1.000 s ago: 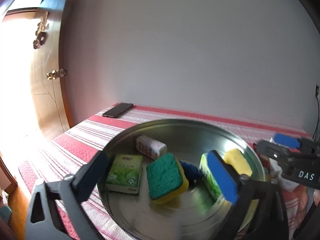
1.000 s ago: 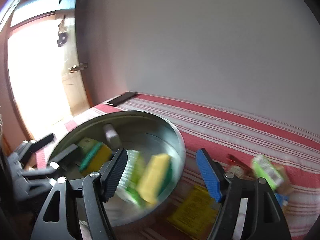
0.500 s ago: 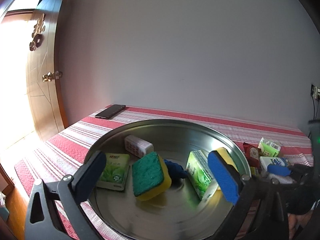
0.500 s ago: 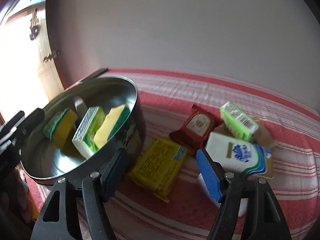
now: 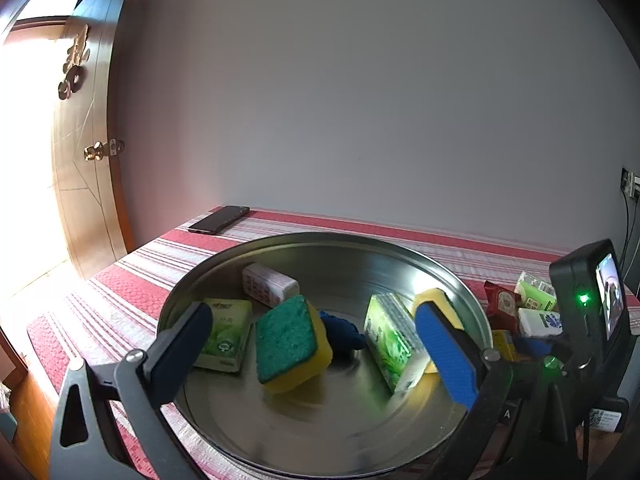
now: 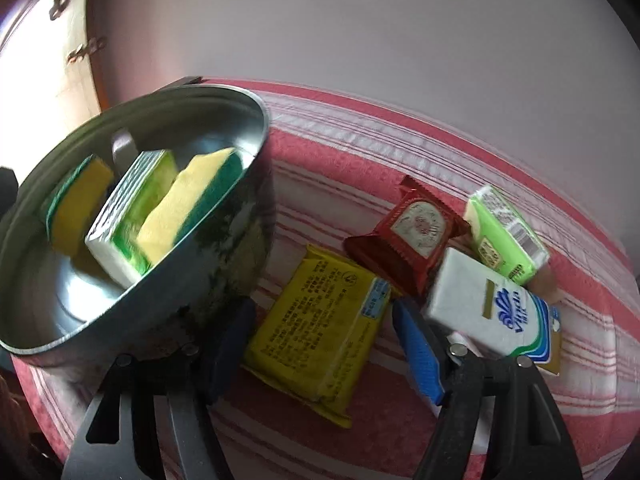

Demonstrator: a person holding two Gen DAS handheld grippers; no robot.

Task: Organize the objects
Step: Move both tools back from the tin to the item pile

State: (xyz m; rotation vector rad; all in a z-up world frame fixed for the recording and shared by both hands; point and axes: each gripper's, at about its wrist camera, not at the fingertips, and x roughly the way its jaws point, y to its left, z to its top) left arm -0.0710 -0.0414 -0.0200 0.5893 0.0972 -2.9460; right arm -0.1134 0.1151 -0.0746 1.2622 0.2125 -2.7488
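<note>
The right gripper (image 6: 322, 344) points steeply down at the striped cloth, its jaws parted and just now closing in, with the near end of a yellow packet (image 6: 320, 328) lying between them. The black left finger stands just off the packet's left edge, close against the outer wall of the metal basin (image 6: 224, 248); the blue pad (image 6: 418, 348) of the other finger stands beside the packet's right edge. Whether either pad already presses the wrapper cannot be told, as the picture is blurred there. The packet lies flat on the red-and-white striped tablecloth (image 6: 400, 144), just beside the basin.

Beyond the blue pad a white tissue pack (image 6: 488, 304) with a blue emblem lies tilted over other items. Behind it are a red snack pouch (image 6: 408, 236) and a light green pack (image 6: 504, 232), the three crowded together and touching.

The left gripper (image 5: 316, 344) hangs over the basin with its jaws wide apart and nothing between them. Under it, inside the basin, lie a green tissue pack (image 5: 226, 332), a green-topped yellow sponge (image 5: 290, 344), a dark blue item (image 5: 342, 332), a second green tissue pack (image 5: 394, 342) on edge, another yellow sponge (image 5: 434, 300) against the right wall, and a small white box (image 5: 270, 288) at the back. A dark phone (image 5: 220, 219) rests on the cloth's far corner.
</note>
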